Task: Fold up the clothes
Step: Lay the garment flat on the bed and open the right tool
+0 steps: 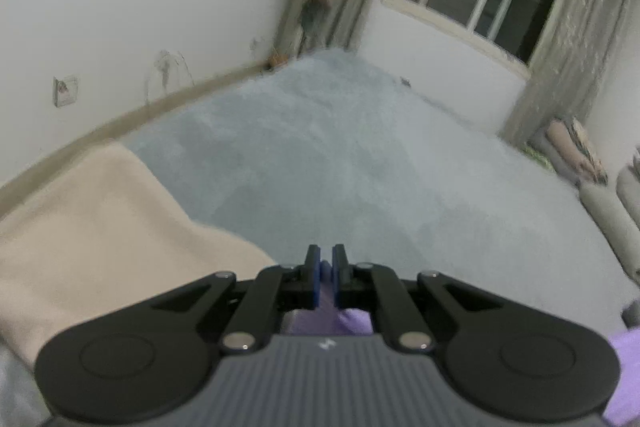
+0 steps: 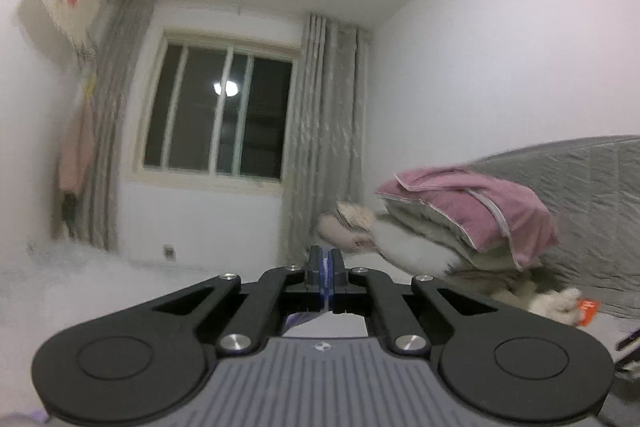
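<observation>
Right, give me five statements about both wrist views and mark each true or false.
1. The left gripper has purple cloth pinched between its fingers. True.
2. The cream blanket covers the whole blue-grey bed surface. False: it lies only at the left; most of the surface is bare.
3. The window shows daylight. False: the panes are dark, with a lamp reflected.
4. A pink cloth tops the stack of folded bedding in the right wrist view. True.
5. The right gripper is wide open. False: its jaws are nearly together on a thin edge of fabric.
</observation>
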A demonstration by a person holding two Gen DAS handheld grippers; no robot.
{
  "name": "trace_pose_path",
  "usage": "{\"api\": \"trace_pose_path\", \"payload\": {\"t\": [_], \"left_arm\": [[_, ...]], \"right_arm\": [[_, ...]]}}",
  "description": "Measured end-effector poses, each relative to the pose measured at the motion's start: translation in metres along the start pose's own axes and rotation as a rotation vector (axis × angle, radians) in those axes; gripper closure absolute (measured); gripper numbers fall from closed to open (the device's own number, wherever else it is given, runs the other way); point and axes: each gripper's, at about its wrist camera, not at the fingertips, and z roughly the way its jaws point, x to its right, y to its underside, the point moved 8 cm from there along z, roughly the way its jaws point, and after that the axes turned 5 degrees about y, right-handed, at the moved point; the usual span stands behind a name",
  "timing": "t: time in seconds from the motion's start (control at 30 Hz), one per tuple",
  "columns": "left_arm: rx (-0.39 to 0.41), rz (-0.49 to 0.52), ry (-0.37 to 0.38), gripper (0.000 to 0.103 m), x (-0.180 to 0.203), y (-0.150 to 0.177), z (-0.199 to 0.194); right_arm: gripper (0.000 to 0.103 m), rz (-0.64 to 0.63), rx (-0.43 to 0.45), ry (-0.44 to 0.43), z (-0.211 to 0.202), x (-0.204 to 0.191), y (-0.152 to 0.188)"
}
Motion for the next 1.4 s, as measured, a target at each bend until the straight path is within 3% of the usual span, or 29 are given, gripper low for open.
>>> {"api": "trace_pose_path", "payload": {"t": [0.13,0.23,0.3,0.37,0.5,0.63,0.77,0.87,0.93,1.0,1.03,1.13,1.27,1.33,1.4], "left_arm": [[-0.095,0.04,-0.047,0.098,0.0,0.019,0.034],[-0.107,0.099,-0.08,0.098,0.007,0.021,0.039],[-0.1,0.132,-0.077,0.098,0.015,0.023,0.035],[-0.095,0.139,-0.099,0.098,0.012,0.019,0.034],[-0.063,0.098,-0.095,0.098,0.004,0.013,0.025],[-0.035,0.059,-0.097,0.099,-0.003,0.005,0.023],[-0.038,0.065,-0.114,0.101,-0.006,0.003,0.027],[-0.058,0.063,-0.11,0.101,-0.007,0.008,0.03],[-0.065,0.071,-0.101,0.101,-0.005,0.009,0.031],[-0.068,0.078,-0.096,0.101,-0.002,0.01,0.03],[-0.07,0.084,-0.091,0.101,0.0,0.01,0.028],[-0.085,0.087,-0.087,0.1,0.001,0.018,0.02],[-0.106,0.091,-0.083,0.098,0.002,0.028,0.009],[-0.117,0.094,-0.08,0.098,0.002,0.033,0.004],[-0.131,0.087,-0.079,0.098,0.001,0.039,-0.001]], "right_arm": [[0.1,-0.082,-0.121,0.02,0.027,-0.009,0.02],[0.1,-0.233,-0.228,0.017,0.042,-0.033,0.058],[0.099,-0.263,-0.263,-0.011,0.04,-0.042,0.072],[0.095,-0.223,-0.328,-0.024,0.039,-0.038,0.085],[0.078,-0.115,-0.353,-0.015,0.03,-0.02,0.085],[0.061,0.09,-0.402,-0.108,0.04,-0.012,0.083],[0.061,0.195,-0.509,-0.138,0.057,-0.016,0.107],[0.061,0.162,-0.49,-0.127,0.061,-0.027,0.118],[0.07,0.139,-0.5,-0.108,0.06,-0.026,0.123],[0.092,0.114,-0.523,-0.083,0.056,-0.019,0.126],[0.094,0.102,-0.534,-0.07,0.054,-0.016,0.128],[0.094,0.076,-0.571,-0.04,0.047,-0.006,0.132],[0.094,0.172,-0.58,-0.113,0.037,0.006,0.129],[0.087,0.244,-0.581,-0.107,0.036,0.007,0.127],[0.067,0.311,-0.561,-0.125,0.043,0.001,0.123]]}}
